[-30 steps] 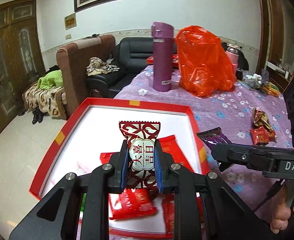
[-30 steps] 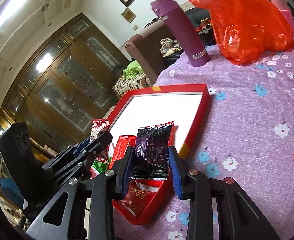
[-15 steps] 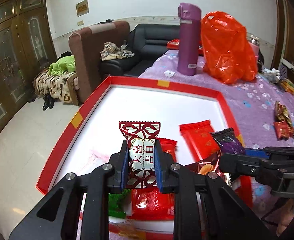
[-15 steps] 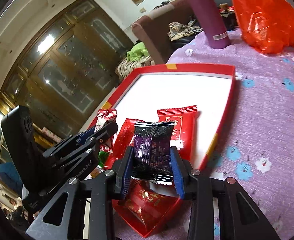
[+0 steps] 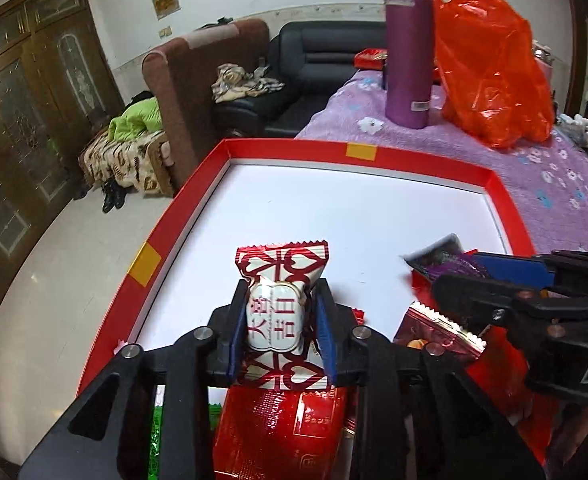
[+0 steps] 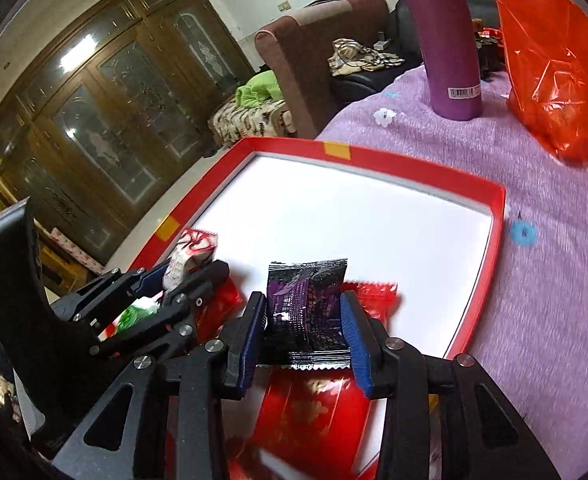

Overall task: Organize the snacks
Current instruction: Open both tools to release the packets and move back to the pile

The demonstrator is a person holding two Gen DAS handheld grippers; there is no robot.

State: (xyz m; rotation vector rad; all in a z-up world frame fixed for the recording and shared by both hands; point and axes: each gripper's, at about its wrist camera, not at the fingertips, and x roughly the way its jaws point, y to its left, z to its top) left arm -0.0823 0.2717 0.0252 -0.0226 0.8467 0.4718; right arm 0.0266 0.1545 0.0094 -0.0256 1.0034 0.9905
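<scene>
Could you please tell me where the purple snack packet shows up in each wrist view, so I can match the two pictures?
Left wrist view: the purple snack packet is at middle right, poking out of the other gripper.
Right wrist view: it is at lower centre, between the blue fingers.
Shared landmark: the purple flask standing beyond the red tray.

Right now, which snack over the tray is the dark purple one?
The purple packet between the right gripper's pads. The left gripper, jaws opening, has a red-and-white candy; the packets lying below are red.
</scene>
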